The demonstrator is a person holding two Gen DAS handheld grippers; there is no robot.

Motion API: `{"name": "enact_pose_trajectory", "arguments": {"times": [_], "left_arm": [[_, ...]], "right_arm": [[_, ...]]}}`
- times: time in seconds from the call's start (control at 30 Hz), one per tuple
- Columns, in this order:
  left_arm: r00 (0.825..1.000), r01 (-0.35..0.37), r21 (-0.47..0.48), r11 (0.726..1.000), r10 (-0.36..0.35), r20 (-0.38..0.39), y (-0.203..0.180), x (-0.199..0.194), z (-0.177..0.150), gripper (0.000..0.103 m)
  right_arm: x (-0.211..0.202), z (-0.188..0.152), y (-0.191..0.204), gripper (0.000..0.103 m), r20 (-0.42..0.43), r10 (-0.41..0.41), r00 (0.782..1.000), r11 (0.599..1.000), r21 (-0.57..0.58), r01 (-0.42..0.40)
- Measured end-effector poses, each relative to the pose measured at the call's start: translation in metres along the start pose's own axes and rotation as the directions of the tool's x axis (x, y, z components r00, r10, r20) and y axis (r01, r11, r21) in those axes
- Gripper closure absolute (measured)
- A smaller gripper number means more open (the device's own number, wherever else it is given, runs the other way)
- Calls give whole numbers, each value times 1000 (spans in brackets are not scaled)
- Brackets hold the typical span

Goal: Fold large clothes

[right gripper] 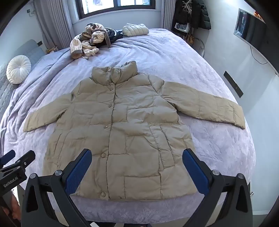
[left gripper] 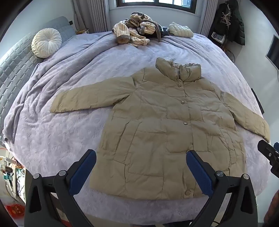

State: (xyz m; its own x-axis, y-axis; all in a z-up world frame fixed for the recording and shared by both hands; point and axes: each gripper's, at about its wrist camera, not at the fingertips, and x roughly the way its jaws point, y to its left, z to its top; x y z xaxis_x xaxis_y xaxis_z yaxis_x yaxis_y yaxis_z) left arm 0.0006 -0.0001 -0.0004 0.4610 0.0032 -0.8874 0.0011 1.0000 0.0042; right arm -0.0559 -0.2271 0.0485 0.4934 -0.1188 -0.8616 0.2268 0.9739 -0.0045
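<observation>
Left wrist view: one khaki padded jacket (left gripper: 167, 125) lies flat and face up on the lavender blanket (left gripper: 52, 139) of the bed, collar toward the window (left gripper: 157, 3), both sleeves spread sideways. Five snap buttons run down its front placket. At the far edge of the bed I count one heap of striped clothes (left gripper: 134, 31) and, just beside it, one folded quilted garment (left gripper: 181, 29). One round white cushion (left gripper: 46, 42) rests against the headboard.

My left gripper (left gripper: 141, 167) hovers above the jacket's hem, fingers spread wide, nothing between the blue pads (left gripper: 83, 169). Part of my right gripper shows at the right edge of this view.

Right wrist view: the same jacket (right gripper: 125, 132) fills the centre. My right gripper (right gripper: 137, 165) hangs over the hem on the pocket side, likewise fully spread and gripping nothing. One dark coat (right gripper: 191, 12) hangs on the far wall.
</observation>
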Motion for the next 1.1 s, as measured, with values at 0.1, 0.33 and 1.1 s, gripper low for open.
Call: {"name": "enact_pose_trajectory", "arguments": {"times": [0.1, 0.33, 1.1], "left_arm": [[1000, 11, 2, 1000, -11, -1, -1, 1, 1, 0], [1000, 15, 11, 1000, -15, -4, -10, 8, 10, 0], [1000, 16, -19, 1000, -16, 16, 1, -4, -2, 0]], "right_arm": [[-1, 1, 1, 0, 12, -9, 1000, 1000, -3, 9], [-2, 2, -1, 0, -2, -2, 1000, 1000, 1, 2], [-4, 3, 1, 0, -1, -10, 1000, 1000, 1, 10]]}}
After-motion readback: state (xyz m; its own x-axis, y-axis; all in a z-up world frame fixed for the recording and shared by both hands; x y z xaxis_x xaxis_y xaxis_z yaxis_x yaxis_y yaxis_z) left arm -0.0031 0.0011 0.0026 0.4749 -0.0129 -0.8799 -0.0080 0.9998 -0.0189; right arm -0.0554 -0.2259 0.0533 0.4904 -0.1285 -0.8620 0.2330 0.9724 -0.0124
